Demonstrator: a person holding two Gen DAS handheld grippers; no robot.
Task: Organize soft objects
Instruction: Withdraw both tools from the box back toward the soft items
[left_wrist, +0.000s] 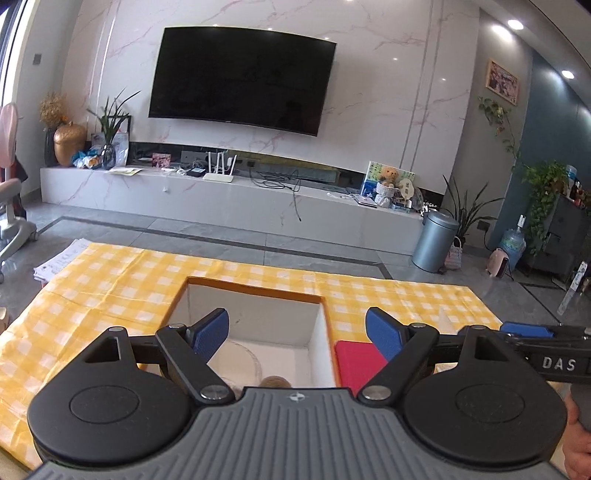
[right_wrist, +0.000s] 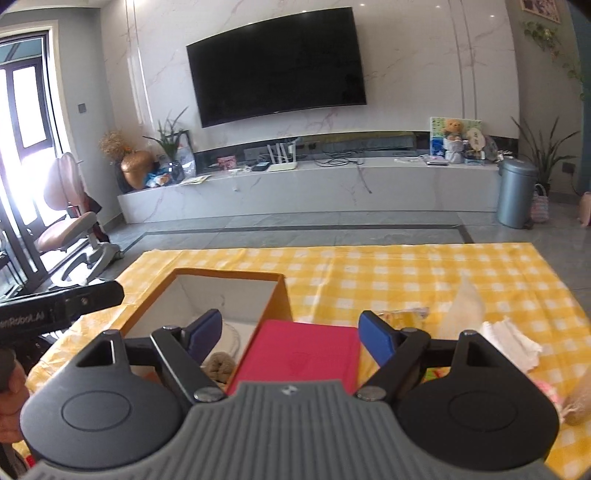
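A counter draped in yellow-checked cloth carries an open cardboard box, a red flat pad just beside it, and crumpled white cloths nearby.

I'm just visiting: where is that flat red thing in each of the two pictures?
Left wrist view: the red pad lies low and right of centre, just right of the box.
Right wrist view: it lies low at centre, between the gripper's blue fingers, again right of the box.
Shared landmark: the open box on the yellow checked cloth.
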